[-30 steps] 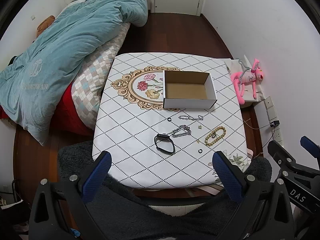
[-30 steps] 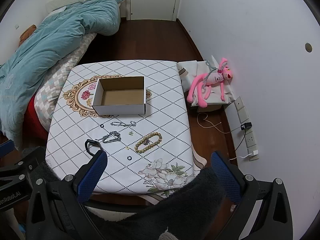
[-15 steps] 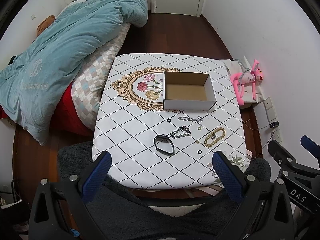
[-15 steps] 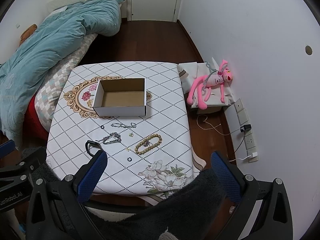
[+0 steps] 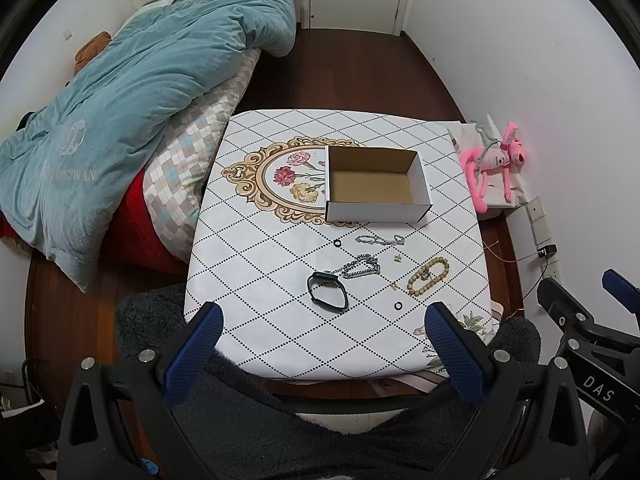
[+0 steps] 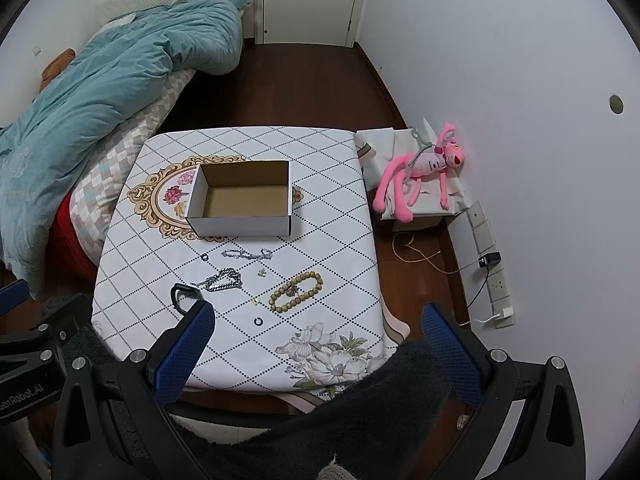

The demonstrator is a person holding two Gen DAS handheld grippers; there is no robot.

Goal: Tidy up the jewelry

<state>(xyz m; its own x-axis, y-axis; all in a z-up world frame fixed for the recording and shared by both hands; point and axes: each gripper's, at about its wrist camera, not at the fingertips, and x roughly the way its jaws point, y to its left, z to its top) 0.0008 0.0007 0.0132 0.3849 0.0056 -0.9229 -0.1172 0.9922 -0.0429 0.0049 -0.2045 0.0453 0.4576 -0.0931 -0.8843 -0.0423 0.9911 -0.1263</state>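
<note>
- Left wrist view: left gripper [image 5: 320, 344] held back at the near table edge, jaws wide apart, nothing between them; right gripper [image 6: 318, 340] same, spread and empty, over the near right corner.
- Step: looks like the very start, no piece picked, all jewelry lies loose on the tablecloth [image 5: 256, 280].
- Nearest pieces: small black ring [image 5: 398, 305] and black band [image 5: 327, 291], just ahead of the left gripper.
- Behind them: silver chain [image 5: 361, 269] touching the band's far end, bead bracelet [image 5: 428, 276] to the right, tiny gold bits [image 5: 397, 257] between, too small to identify.
- Farther: thin silver bracelet [image 5: 380, 239] and second black ring [image 5: 337, 243], just in front of the box.
- Cardboard box [image 5: 420, 168] open, empty, upright at table centre-right; likely the drop target.
- Next move, my call: reach forward and down, close on one near piece (band or bracelet easiest), carry over the box's near wall.
- Flat rings and chains sit flush on cloth, so pinching may snag fabric or slip.
- Path clear; dark fuzzy fabric [image 5: 304, 432] lies under the grippers.
- Around: bed with blue duvet [image 5: 132, 92] far left, pink plush toy [image 6: 424, 168] right by the wall, wall sockets and cables [image 6: 490, 264] right.
</note>
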